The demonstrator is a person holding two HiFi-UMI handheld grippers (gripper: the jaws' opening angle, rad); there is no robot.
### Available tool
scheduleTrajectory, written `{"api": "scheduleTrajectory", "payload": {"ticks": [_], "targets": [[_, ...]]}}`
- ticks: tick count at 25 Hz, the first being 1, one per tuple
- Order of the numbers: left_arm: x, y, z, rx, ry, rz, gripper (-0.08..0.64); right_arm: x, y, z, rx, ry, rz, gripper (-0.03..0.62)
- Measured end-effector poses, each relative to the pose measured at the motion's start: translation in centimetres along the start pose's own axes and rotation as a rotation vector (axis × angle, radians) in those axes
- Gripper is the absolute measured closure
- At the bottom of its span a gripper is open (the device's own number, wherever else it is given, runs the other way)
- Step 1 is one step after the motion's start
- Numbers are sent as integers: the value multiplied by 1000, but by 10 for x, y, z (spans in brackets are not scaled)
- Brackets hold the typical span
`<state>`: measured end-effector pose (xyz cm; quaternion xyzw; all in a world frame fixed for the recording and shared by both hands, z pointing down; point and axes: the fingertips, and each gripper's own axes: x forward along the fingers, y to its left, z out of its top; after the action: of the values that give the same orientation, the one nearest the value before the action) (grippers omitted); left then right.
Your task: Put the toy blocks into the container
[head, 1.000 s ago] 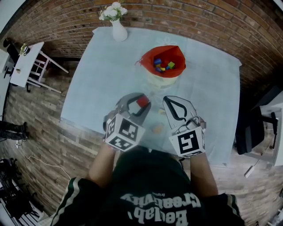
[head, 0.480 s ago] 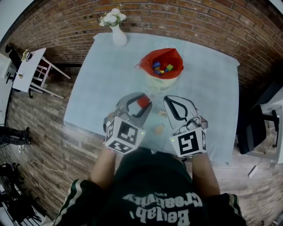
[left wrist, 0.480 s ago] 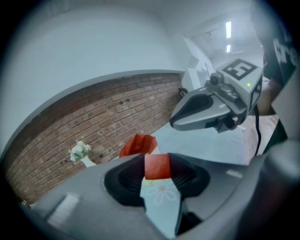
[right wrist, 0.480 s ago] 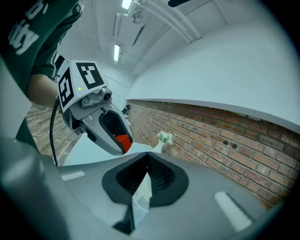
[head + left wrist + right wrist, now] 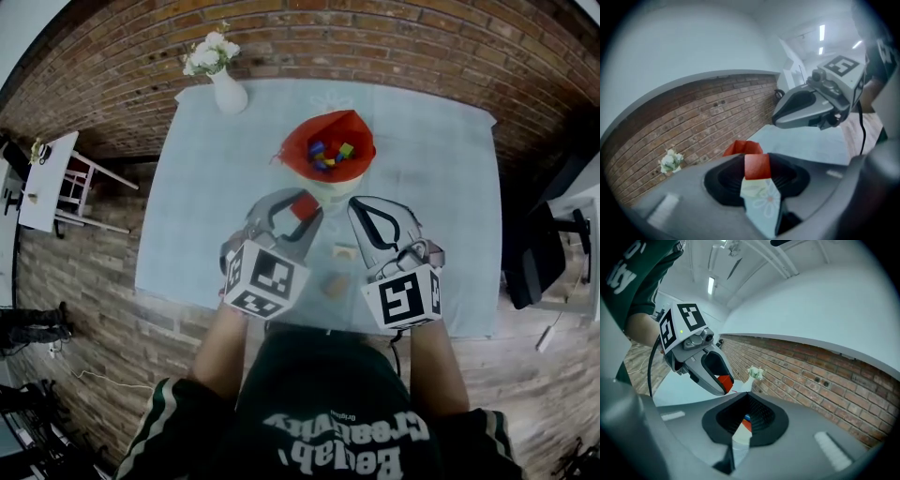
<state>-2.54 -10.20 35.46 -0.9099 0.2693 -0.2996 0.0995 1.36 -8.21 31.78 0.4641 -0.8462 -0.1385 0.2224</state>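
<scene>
Fingers of my left gripper are clamped on a red block, pinching two of its opposite flat faces. The fingers of my right gripper are pressed together with nothing between them. The held block hangs at six o'clock from the red container, which has several coloured blocks already inside. A pale block and a tan block lie on the worktop at six o'clock from my fingertips, between the two grippers. I judge these blocks light, stiff and smooth-sided, so each wants a square pinch across flat faces; a hold on corners would likely let it twist out.
</scene>
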Motion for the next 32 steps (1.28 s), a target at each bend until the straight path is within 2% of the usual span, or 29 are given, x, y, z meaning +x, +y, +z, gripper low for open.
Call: {"api": "scheduleTrajectory", "payload": {"ticks": [4,8,15,29,31,32], "targets": [[29,22,0,17,-2,-52,413,13,-21,2,32,16,-45,586],[56,44,-5,32,0,-79,413,25,-35,-1,22,53,-82,586],[94,56,-17,14,4,-133,413,36,-52,-17,38,118,-119,586],[130,69,-34,41,29,-147,406,48,-56,-43,69,188,-145,586],[133,68,-34,51,30,-148,210,48,-55,-43,71,192,-145,586],[134,66,-33,57,29,-151,204,47,-55,-44,72,193,-146,586]]}}
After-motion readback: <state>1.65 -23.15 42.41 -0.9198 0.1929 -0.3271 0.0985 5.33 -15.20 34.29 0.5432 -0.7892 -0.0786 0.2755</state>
